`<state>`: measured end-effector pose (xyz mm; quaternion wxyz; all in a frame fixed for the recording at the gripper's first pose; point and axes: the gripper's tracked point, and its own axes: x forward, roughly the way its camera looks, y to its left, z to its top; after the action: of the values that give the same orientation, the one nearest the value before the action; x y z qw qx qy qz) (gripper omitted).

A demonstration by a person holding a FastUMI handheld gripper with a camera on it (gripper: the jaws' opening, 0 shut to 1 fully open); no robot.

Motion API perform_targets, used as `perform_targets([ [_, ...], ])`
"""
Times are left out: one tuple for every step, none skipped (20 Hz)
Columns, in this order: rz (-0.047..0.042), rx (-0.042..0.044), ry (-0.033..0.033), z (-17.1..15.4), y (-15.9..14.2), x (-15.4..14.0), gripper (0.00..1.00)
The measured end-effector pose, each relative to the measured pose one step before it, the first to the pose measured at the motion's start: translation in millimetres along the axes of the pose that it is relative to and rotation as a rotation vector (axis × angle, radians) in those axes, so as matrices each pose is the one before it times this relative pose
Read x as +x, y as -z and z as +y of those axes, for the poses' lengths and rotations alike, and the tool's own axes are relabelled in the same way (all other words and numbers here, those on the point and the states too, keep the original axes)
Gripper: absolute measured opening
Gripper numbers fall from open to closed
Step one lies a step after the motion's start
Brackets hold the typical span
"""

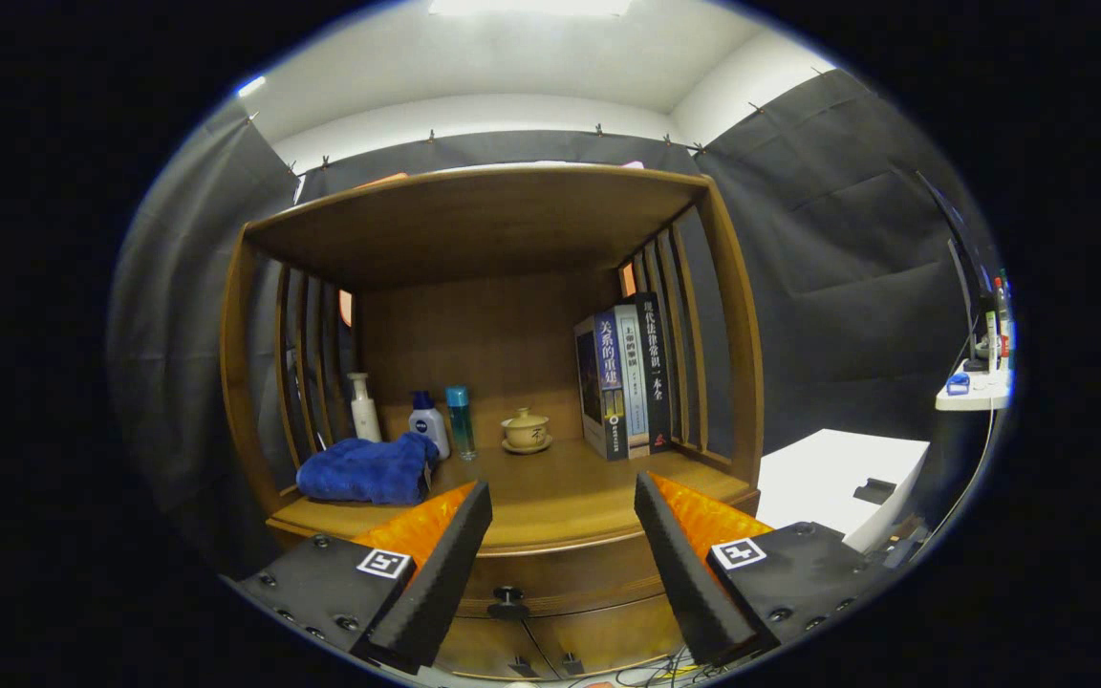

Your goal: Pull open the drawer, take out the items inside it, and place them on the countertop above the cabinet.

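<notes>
A wooden cabinet stands ahead with its countertop [550, 497] level with my fingertips. Below the countertop's front edge the drawer [560, 578] is closed, and its small dark knob [507, 600] shows low between my fingers. My gripper [562, 506] is open with nothing between its fingers, held a short way in front of the cabinet and above the knob. What is inside the drawer is hidden.
On the countertop lie a folded blue towel [369, 470], a white pump bottle [363, 408], a white and blue bottle [429, 422], a teal bottle [460, 420], a lidded tea cup [526, 430] and upright books [625, 377]. A white box [837, 478] sits right of the cabinet. Lower doors [550, 645] sit under the drawer.
</notes>
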<state>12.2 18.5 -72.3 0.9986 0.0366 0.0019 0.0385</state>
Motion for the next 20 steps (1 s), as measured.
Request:
perform_targets([
  [0.00509,0.00262,-0.00477,0.95,10.0,2.26,0.98],
  [0.01152,0.0044,-0.00587,1.92,10.12,2.0,0.98],
  [0.00634,0.00743,-0.00928,3.65,9.56,-1.02,0.98],
  [0.00367,0.00994,-0.01041,3.75,8.24,0.8,0.98],
  [0.0038,0.00572,-0.00904,2.78,7.87,2.04,0.98],
  [0.01099,-0.00164,-0.00553,1.09,9.75,3.3,0.98],
  [0.01756,-0.00957,-0.00246,2.43,9.74,1.73,0.98],
  [0.02456,-0.01441,0.00116,0.2,11.85,1.74,0.98],
  [0.01939,-0.01224,-0.00446,0.77,11.74,4.39,0.98],
  [0.01836,-0.00679,-0.00971,2.12,10.73,4.43,0.98],
  [0.01823,-0.00013,-0.01388,2.88,10.09,5.15,0.99],
  [0.01608,0.00371,-0.01019,2.49,9.27,5.33,0.99],
  [0.01853,0.00149,-0.00863,2.03,9.12,4.54,0.96],
  [0.0167,0.00024,-0.00899,2.36,8.27,3.23,0.94],
  [0.0139,-0.00339,-0.00851,2.07,6.57,4.6,0.91],
  [0.00866,-0.00612,-0.00611,1.72,4.58,2.88,0.89],
  [0.00705,-0.00835,-0.00308,1.05,5.12,2.76,0.87],
  [0.00735,-0.00616,-0.00449,1.2,3.85,1.83,0.84],
  [0.00754,-0.00218,-0.00576,1.73,3.54,3.11,0.82],
  [0.00849,-0.00178,-0.00308,0.25,3.33,1.62,0.75],
])
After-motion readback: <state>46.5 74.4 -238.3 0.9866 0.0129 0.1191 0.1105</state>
